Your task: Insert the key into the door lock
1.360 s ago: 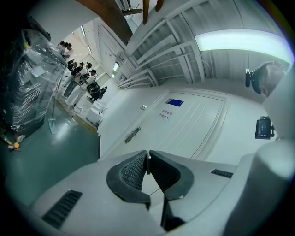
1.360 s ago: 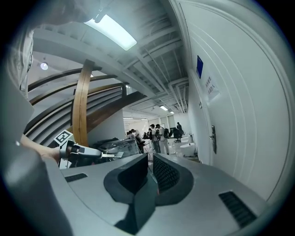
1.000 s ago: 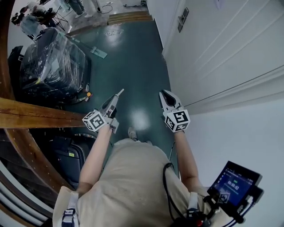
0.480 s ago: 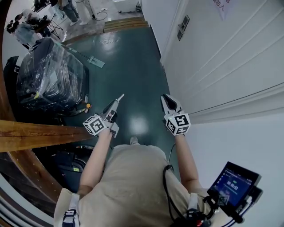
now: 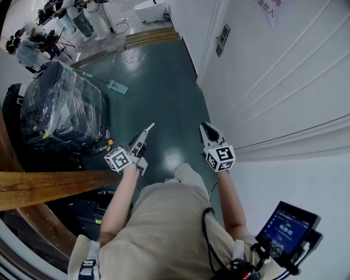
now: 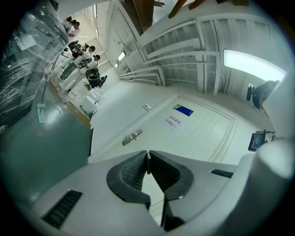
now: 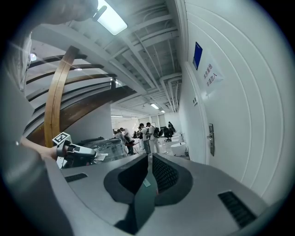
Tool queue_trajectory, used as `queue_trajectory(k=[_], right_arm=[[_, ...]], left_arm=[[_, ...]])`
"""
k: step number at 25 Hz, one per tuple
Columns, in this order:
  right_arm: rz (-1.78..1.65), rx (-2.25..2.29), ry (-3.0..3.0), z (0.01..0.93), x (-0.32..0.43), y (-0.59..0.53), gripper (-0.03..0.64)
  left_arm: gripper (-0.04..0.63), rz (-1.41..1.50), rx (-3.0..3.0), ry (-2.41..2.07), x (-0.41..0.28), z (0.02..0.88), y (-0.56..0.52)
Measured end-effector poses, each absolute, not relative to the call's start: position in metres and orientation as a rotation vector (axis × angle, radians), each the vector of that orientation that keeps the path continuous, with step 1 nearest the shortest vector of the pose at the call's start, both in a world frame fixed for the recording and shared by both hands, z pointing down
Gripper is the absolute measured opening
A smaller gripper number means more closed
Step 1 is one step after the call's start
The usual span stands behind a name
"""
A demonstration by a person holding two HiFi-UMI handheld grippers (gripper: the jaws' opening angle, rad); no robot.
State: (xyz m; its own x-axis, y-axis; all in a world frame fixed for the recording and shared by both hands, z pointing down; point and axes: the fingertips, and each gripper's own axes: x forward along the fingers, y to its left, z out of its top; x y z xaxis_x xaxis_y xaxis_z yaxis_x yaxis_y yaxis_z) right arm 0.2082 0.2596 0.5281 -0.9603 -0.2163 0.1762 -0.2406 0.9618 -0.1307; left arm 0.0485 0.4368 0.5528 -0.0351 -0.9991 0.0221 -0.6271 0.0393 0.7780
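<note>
Left tool (image 5: pixel 146 130) (image 6: pixel 147 159): pressed together, pinching a thin grey metal key (image 6: pixel 147 162). The key sits edge-on between the pads and barely shows past the tips.

Right tool (image 5: pixel 204 127) (image 7: pixel 150 159): tips closed to a thin slit, nothing in it.

Both tools are out in front of the person, side by side with a gap between them, over the glossy dark green floor (image 5: pixel 158 82).

Target is the dark lock-and-handle plate (image 5: pixel 222 39) (image 6: pixel 132 137) (image 7: pixel 211 138). It is on the white panelled door (image 5: pixel 273 82), near that door's far edge, well ahead and to the right of both tools. Neither tool touches the door.

Room to move: an open strip of floor runs straight ahead. The door and white wall bound it on the right. A bulky dark load wrapped in clear plastic (image 5: pixel 60 109) bounds it on the left. The right tool is nearer the door face than the left one.

Other things:
- A flat-headed floor mop (image 5: pixel 104 81) lies on the floor beside the wrapped load, at the left edge of the strip.
- A curved brown wooden beam (image 5: pixel 49 186) crosses low on the left, beside the left arm.
- A low wooden step (image 5: pixel 150 37) closes the far end of the strip.
- A group of people (image 5: pixel 76 16) stands past the step.
- A small dark screen (image 5: pixel 287 227) on the body rig sits at lower right, behind the right arm.
</note>
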Motion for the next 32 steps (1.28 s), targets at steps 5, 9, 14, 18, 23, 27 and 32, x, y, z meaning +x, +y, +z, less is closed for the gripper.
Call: queue_trajectory(k=[5, 9, 14, 18, 23, 27, 32], right_arm=[[0.266, 0.318, -2.940, 0.532, 0.197, 0.186, 0.025], [0.260, 0.290, -2.956, 0.526, 0.190, 0.122, 0.025], [0.229, 0.296, -2.961, 0.520, 0.189, 0.121, 0.023], [0.236, 0.287, -2.952, 0.527, 0.192, 0.117, 0.025], [0.228, 0.282, -2.956, 0.523, 0.192, 0.119, 0.023], [0.263, 0.278, -2.976, 0.514, 0.192, 0.121, 0.023], [0.269, 0.302, -2.987, 0.502, 0.186, 0.120, 0.025]], left_arm=[[0.034, -0.841, 1.614, -1.749, 0.038, 0.540, 0.371], [0.034, -0.813, 1.602, -1.771, 0.034, 0.542, 0.315], [0.034, -0.851, 1.618, -1.788, 0.028, 0.528, 0.317], [0.034, -0.887, 1.605, -1.767, 0.033, 0.536, 0.316], [0.034, -0.927, 1.584, -1.745, 0.035, 0.539, 0.320], [0.034, -0.940, 1.579, -1.723, 0.035, 0.538, 0.321], [0.034, -0.905, 1.606, -1.730, 0.024, 0.524, 0.315]])
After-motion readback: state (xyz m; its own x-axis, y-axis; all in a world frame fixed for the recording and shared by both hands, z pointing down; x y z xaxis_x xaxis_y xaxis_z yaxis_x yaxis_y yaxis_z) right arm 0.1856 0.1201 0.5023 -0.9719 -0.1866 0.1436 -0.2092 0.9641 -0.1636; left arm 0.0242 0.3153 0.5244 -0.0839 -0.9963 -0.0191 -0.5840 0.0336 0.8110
